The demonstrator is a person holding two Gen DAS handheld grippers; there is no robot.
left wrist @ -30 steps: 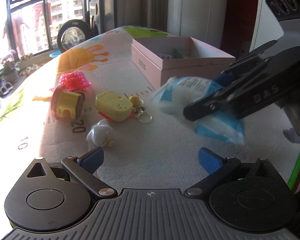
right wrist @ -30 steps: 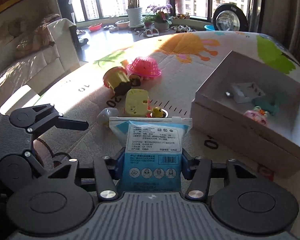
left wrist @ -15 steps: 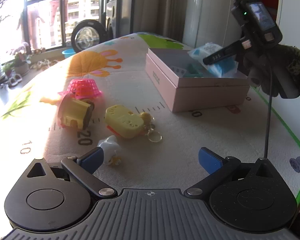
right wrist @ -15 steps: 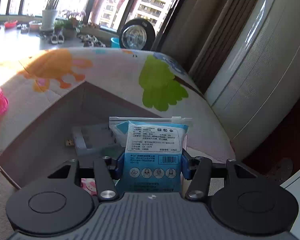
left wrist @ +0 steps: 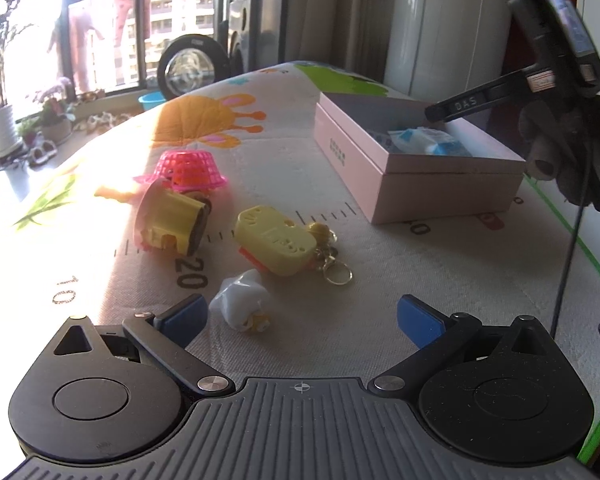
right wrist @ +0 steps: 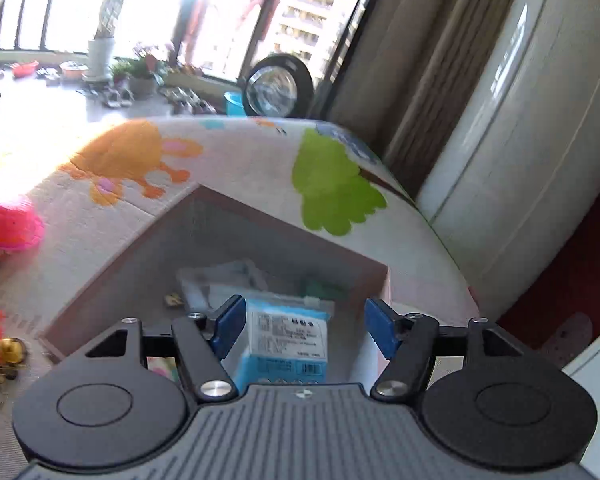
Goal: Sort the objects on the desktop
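Sunlit play mat (left wrist: pixel 380 276), pink box (left wrist: pixel 440 184) at far right. Right gripper (right wrist: pixel 305 322) over the box, jaws opening, blue packet (right wrist: pixel 286 344) dropped free inside. Left gripper (left wrist: pixel 300 316) wide open, empty; next pick likely the white toy (left wrist: pixel 242 304) just ahead.

Right tool (right wrist: pixel 305 320) opening; left tool (left wrist: pixel 300 316) agape

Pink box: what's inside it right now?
The pink box holds a blue-and-white packet on top, something clear and something green behind. Its near wall and the packet hide the rest.
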